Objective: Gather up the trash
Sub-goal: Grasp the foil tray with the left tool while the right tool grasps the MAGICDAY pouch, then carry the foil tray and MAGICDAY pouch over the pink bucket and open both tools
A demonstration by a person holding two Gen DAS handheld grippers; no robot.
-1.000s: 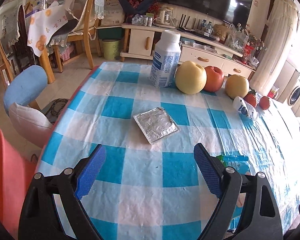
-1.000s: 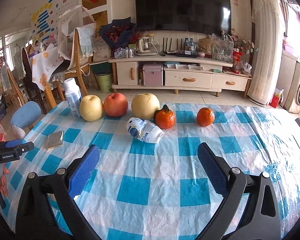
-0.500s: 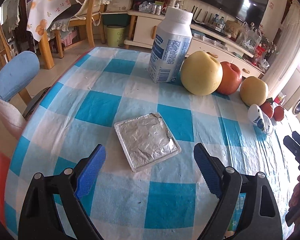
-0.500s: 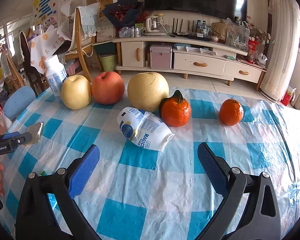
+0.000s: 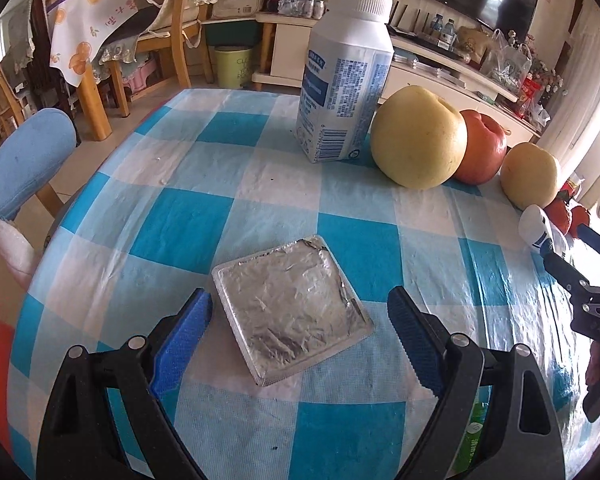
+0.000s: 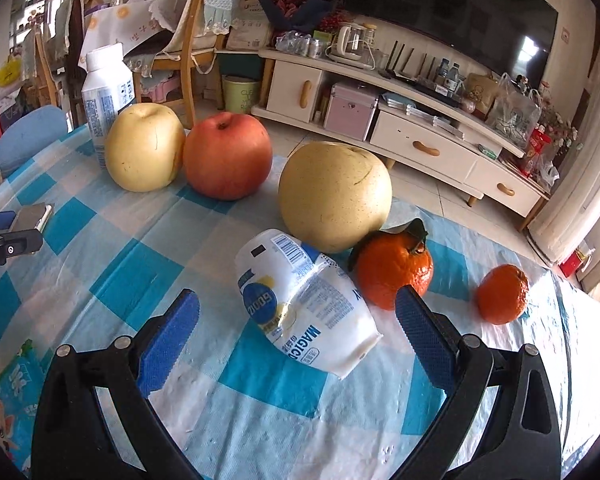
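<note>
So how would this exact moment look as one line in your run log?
left jaws: open, around foil tray, no contact | right jaws: open, around crumpled white packet, no contact | fruit: untouched

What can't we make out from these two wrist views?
- Green packet, left wrist view: mostly hidden behind the left claw's finger; kind unreadable.
- Printed packet, right wrist view: cut off by the fisheye edge and a claw finger.
- Foil tray: contents covered by its foil.
- Pouch, left view: mostly blocked by the right claw.

We see bare counter [image 5: 228, 216] around foil packet [image 5: 290, 312], free on all sides. Crushed pouch [image 6: 308, 304] hemmed behind: pear [image 6: 336, 196] touching, orange [image 6: 394, 274] just beside.
</note>
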